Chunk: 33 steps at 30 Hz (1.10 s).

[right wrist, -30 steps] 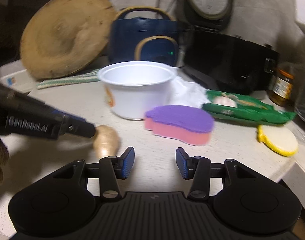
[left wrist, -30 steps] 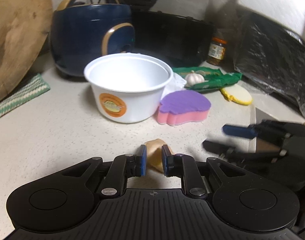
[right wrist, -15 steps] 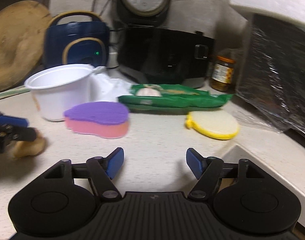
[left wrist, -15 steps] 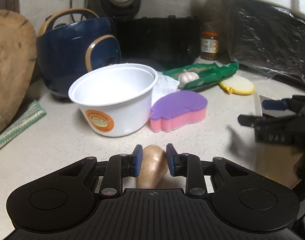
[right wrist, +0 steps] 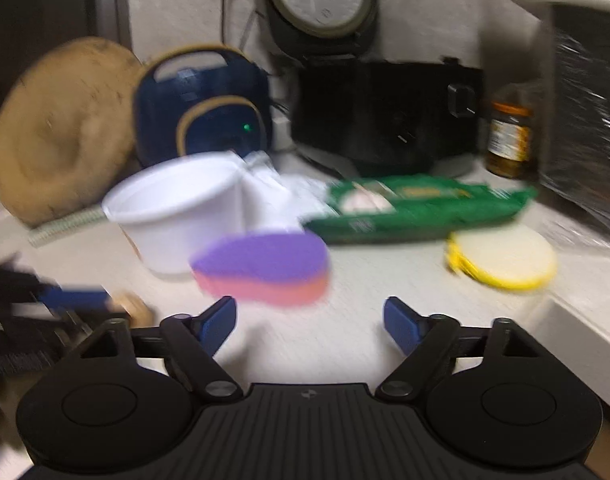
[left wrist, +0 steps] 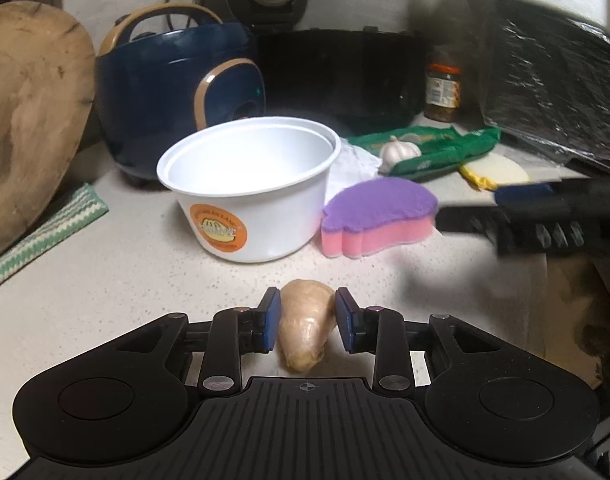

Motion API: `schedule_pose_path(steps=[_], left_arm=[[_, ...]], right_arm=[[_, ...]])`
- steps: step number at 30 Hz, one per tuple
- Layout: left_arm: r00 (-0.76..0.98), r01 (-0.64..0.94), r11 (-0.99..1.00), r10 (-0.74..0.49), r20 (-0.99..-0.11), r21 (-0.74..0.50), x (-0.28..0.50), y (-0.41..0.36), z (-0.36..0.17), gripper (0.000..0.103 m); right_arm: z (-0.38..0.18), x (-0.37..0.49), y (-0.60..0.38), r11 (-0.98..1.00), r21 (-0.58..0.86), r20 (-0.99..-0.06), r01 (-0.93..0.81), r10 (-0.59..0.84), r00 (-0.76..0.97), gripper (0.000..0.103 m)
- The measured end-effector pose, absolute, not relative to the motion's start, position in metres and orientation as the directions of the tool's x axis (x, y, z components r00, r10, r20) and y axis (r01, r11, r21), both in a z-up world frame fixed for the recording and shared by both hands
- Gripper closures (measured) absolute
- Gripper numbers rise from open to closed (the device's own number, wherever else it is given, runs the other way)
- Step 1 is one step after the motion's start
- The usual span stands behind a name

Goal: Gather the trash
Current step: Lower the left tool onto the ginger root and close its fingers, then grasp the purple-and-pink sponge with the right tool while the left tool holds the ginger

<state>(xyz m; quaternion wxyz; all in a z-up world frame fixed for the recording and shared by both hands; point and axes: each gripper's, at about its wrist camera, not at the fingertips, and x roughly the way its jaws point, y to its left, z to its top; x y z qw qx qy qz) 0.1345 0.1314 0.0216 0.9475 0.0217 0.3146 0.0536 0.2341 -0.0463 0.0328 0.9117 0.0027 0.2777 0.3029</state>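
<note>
Between the left claw (left wrist: 307, 326), the scrap's (left wrist: 305, 322) rear end hides.

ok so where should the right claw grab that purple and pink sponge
Grip the sponge across its flat purple top and pink underside at the near rounded edge, coming in low from the front. It lies flat on the counter, and the open right claw already faces that edge.

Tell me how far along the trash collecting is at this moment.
Nothing shows as collected yet: the white bowl looks empty. In hand: the left gripper clamps the beige food scrap between its pads. The right gripper is open and empty. The green wrapper and crumpled white paper remain on the counter.
</note>
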Motion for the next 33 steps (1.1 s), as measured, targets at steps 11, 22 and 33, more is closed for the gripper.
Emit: schedule_pose_path(steps=[11,22,33], left_arm=[[0.799,-0.070,0.997,0.074,-0.597,0.029,0.135,0.144,0.019,0.064],[0.788,0.054,0.987,-0.134,-0.601,-0.149,0.171,0.131,0.025,0.076],[0.823,0.112,0.991,-0.134,-0.552,-0.074,0.144,0.125,0.048,0.074]], right_arm=[[0.015,0.296,-0.012,0.791,0.305,-0.596,-0.530,0.593,0.542,0.032],[0.035,0.265,-0.084,0.766,0.328,-0.578,-0.552,0.626,0.524,0.079],[0.038,0.224,-0.077,0.741,-0.010,-0.473,-0.671,0.588,0.656,0.016]])
